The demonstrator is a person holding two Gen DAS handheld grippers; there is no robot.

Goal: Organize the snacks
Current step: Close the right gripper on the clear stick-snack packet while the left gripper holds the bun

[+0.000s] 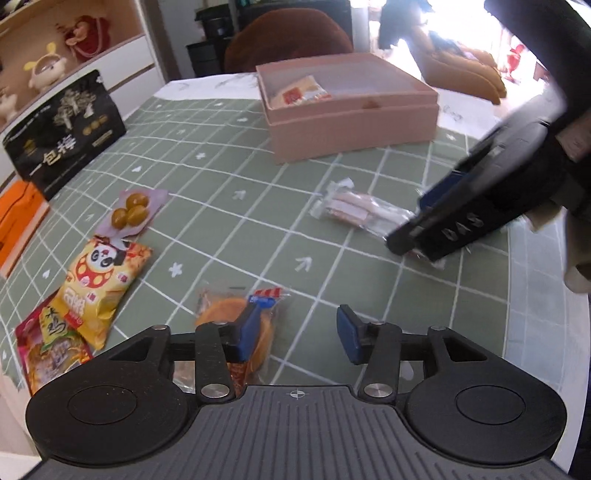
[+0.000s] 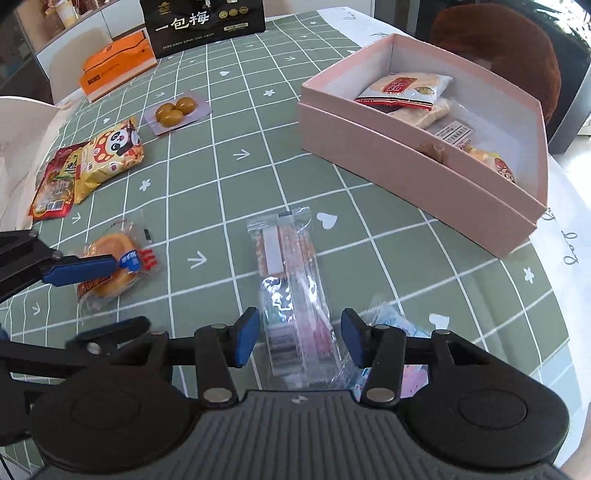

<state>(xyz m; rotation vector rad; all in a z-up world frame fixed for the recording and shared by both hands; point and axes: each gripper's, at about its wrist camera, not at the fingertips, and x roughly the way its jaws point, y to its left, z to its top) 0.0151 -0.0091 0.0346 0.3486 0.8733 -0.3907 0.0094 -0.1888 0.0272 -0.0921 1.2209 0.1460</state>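
A clear packet of biscuit sticks [image 2: 291, 291] lies on the green checked cloth, with its near end between the blue pads of my right gripper [image 2: 299, 339]. The pads stand just off its sides, so this gripper is open. In the left wrist view the right gripper [image 1: 413, 247] hangs low over that packet [image 1: 358, 210]. My left gripper [image 1: 300, 332] is open, and its left finger [image 1: 251, 332] lies over a wrapped orange cake [image 1: 225, 314] without gripping it. The pink box [image 2: 413, 155] holds a few snack packs.
A purple pack of green olives [image 2: 175, 110], a yellow panda chip bag [image 2: 107, 155] and a red snack bag [image 2: 51, 192] lie at the left. A black plum bag [image 2: 203, 22] and an orange box [image 2: 114, 62] stand at the back. A pale pink-blue packet [image 2: 388, 321] lies under my right gripper.
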